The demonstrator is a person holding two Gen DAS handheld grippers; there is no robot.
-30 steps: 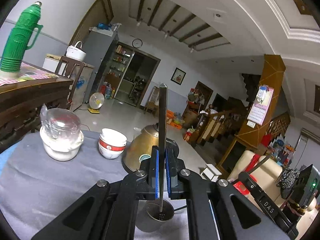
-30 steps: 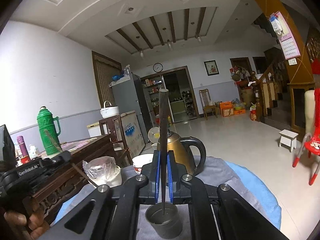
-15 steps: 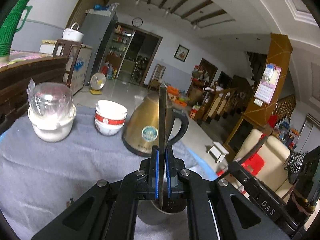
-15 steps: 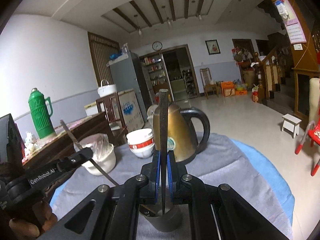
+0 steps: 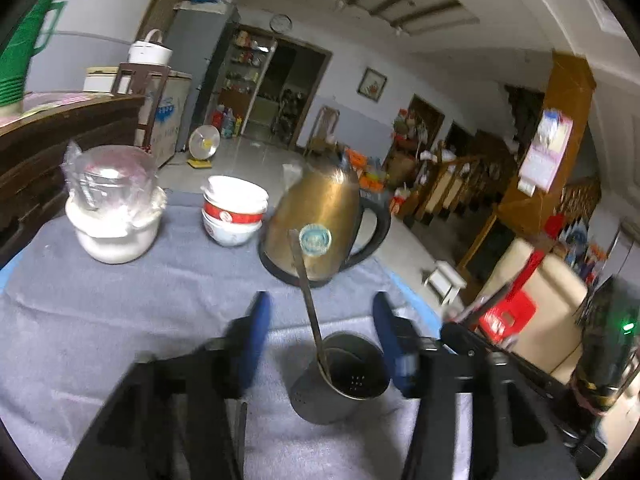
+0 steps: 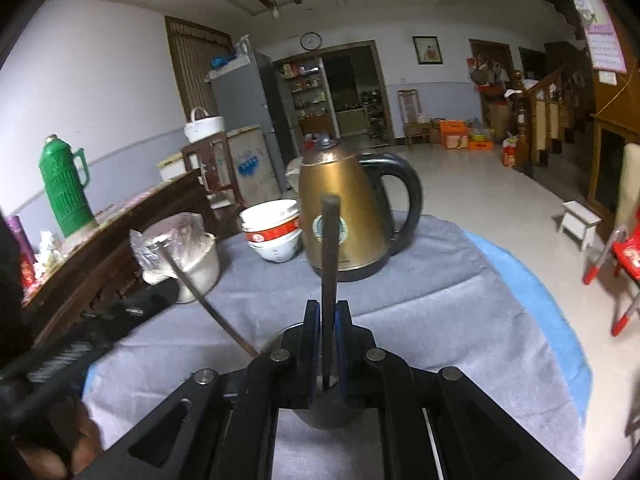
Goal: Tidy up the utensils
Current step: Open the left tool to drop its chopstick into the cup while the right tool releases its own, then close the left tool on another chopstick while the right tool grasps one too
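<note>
Over on the left, left gripper (image 5: 318,334) spread wide, blue pads (image 5: 256,322) well apart and blurred, nothing pinched, angled down over the grey cloth (image 5: 120,312). Between those pads, dark metal utensil holder (image 5: 340,380) standing upright on the cloth, perforated base visible inside. Leaning in it, a long thin utensil (image 5: 306,284), handle tilted up and to the left across the front of the brass kettle (image 5: 320,220), clear of both pads. Seen from the right wrist too: same slanted utensil (image 6: 204,300) running from the bagged white pot (image 6: 188,256) side down toward the cup, with the left gripper body (image 6: 80,344) dark and low at the far left. Further back on the cloth, left to right: bagged white pot (image 5: 116,208), stacked red-banded bowls (image 5: 234,210), then the kettle. Now the right side: right gripper (image 6: 329,344) pressed together on a flat dark utensil (image 6: 330,280), held upright, its top end in front of the kettle (image 6: 344,216), lower end dropping between the pads toward the holder (image 6: 324,412), mostly hidden beneath the gripper body. Whether that tip sits inside the cup: cannot tell.
</note>
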